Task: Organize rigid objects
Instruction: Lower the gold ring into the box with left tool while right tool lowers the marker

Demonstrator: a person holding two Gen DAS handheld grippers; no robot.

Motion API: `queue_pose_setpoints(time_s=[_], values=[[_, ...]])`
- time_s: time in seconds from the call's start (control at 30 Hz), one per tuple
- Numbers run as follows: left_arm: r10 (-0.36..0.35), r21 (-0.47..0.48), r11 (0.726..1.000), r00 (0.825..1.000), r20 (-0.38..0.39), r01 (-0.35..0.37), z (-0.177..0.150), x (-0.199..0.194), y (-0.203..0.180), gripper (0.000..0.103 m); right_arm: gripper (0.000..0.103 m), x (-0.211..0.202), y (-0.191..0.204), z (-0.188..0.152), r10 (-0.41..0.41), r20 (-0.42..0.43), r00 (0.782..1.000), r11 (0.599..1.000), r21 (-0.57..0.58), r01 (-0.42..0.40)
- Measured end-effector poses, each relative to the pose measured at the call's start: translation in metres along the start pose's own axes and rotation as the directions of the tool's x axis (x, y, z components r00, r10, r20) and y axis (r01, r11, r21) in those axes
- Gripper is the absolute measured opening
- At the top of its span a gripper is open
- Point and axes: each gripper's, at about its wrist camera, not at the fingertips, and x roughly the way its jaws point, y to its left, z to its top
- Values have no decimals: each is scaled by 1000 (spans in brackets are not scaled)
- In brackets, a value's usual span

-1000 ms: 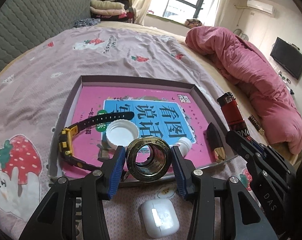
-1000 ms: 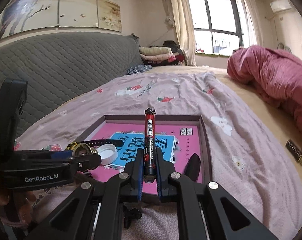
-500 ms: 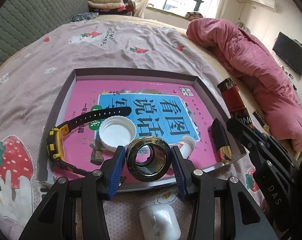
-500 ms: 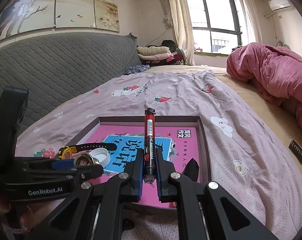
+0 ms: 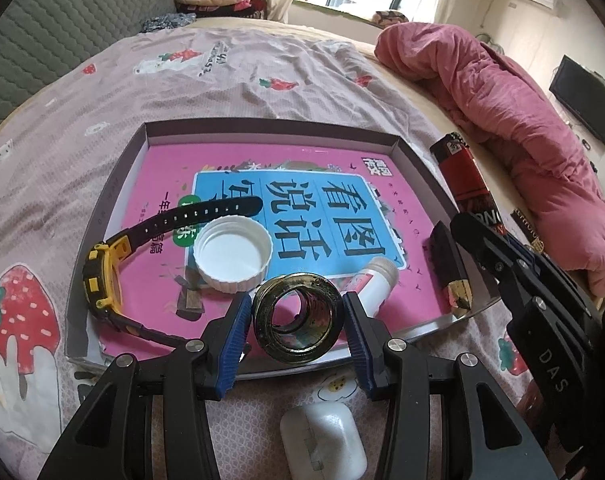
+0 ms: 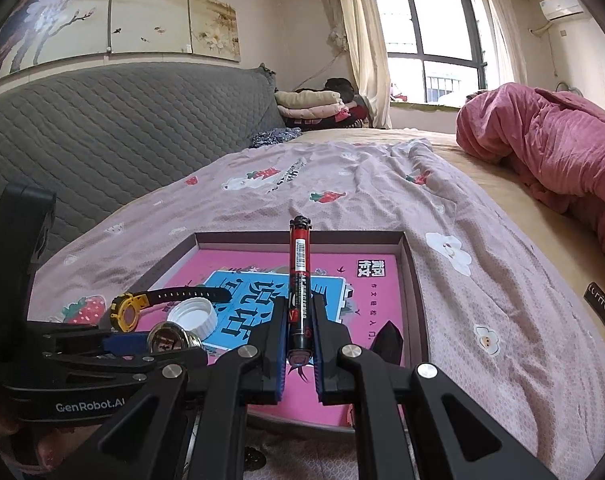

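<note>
My left gripper (image 5: 296, 314) is shut on a gold metal ring (image 5: 298, 320), held over the near rim of a shallow tray (image 5: 262, 124) with a pink printed floor. In the tray lie a yellow and black watch (image 5: 102, 276), a white bottle cap (image 5: 233, 254), a small white tube (image 5: 376, 280) and a black and gold piece (image 5: 448, 268). My right gripper (image 6: 299, 312) is shut on a slim red and black lighter (image 6: 300, 280), above the tray's (image 6: 412, 280) near right part. A white earbud case (image 5: 322, 444) lies on the bedspread under the left gripper, outside the tray.
The tray sits on a strawberry-print bedspread (image 5: 222, 72). A bunched pink quilt (image 5: 522, 120) fills the right side of the bed. A grey padded headboard (image 6: 102, 140) runs along the left. A small black tag (image 6: 602, 308) lies on the sheet to the right.
My left gripper has moved forward and a little down with the ring, so the tray looks nearer and the earbud case sits lower in view. The right gripper has kept still.
</note>
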Motion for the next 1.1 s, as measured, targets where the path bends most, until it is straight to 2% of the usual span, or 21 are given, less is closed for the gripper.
queue_pose_setpoints(time_s=[0.23,0.37,0.57,0.73,1.1], values=[[-2,8,1000,1000,-22,2,0,4,-1,48,11,5,-4,1,3,-22,1000,1000,17,-2],[-4,12,1000,1000,-29,4,1,6,-1,48,11,15,1,-2,22,-74,997,1000,-4,-22],[-1,10,1000,999,-43,2,8,11,-2,48,11,28,16,-13,-38,-146,989,995,-93,24],[3,-5,1000,998,-55,-4,8,15,0,47,11,36,10,-21,-69,-199,978,996,-69,56],[-9,-9,1000,999,-52,8,5,11,3,47,11,41,6,-24,-14,-240,971,1000,-23,8]])
